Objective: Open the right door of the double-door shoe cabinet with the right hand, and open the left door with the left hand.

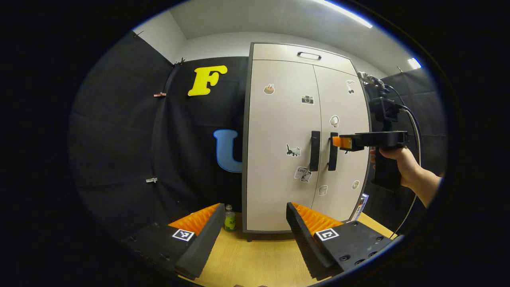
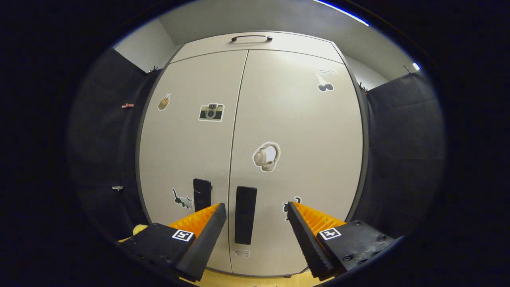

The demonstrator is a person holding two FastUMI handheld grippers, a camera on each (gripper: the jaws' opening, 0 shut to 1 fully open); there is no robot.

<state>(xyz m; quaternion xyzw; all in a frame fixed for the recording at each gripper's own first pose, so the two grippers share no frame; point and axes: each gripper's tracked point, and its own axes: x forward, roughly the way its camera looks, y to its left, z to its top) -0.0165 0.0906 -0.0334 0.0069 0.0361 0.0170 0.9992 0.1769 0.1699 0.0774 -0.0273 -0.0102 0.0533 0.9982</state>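
The pale double-door shoe cabinet (image 1: 279, 119) stands on a wooden table, both doors closed and dotted with stickers. In the middle, two dark vertical handles sit side by side: the left door handle (image 1: 314, 150) and the right door handle (image 1: 333, 151). My left gripper (image 1: 254, 207) is open and holds nothing, well back from the cabinet. A hand (image 1: 402, 163) holds my right gripper (image 1: 342, 142) level at the right door handle. In the right gripper view the right gripper (image 2: 255, 206) is open, with the right door handle (image 2: 245, 215) standing between its fingers and the left door handle (image 2: 201, 194) just beside.
A small green bottle (image 1: 229, 219) stands on the wooden table (image 1: 255, 259) left of the cabinet. A flat packet (image 1: 361, 205) leans at the cabinet's right side. Above the doors a top panel carries a handle (image 1: 308, 55). Black cloth walls close both sides.
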